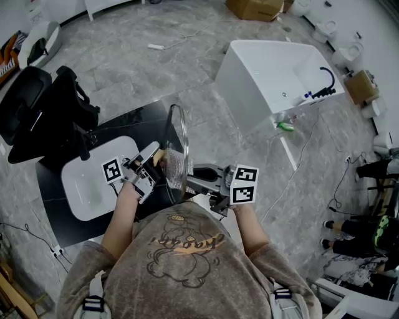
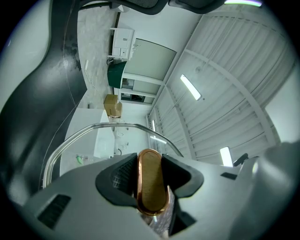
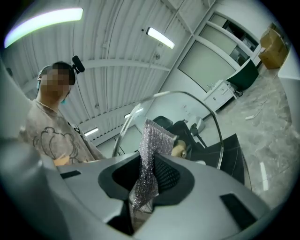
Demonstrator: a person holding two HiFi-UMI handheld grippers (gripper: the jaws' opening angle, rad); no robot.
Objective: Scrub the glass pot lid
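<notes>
I hold the glass pot lid [image 1: 178, 128] upright on its edge between both grippers, above the black counter. My left gripper [image 1: 154, 161] is shut on the lid's brown knob [image 2: 151, 183], and the lid's metal rim [image 2: 89, 130] arcs in front of it. On the other face of the lid, my right gripper [image 1: 198, 177] is shut on a silver mesh scrub cloth [image 3: 151, 152]. The cloth [image 1: 176, 167] lies against the glass. In the right gripper view the rim [image 3: 216, 126] curves over the cloth, and the knob [image 3: 178, 149] shows through the glass.
A white basin [image 1: 87, 184] is set in the black counter [image 1: 140, 121] under the left hand. Black bags [image 1: 43, 106] lie to its left. A white bathtub [image 1: 268, 75] stands at the upper right, a cardboard box [image 1: 252, 7] beyond it.
</notes>
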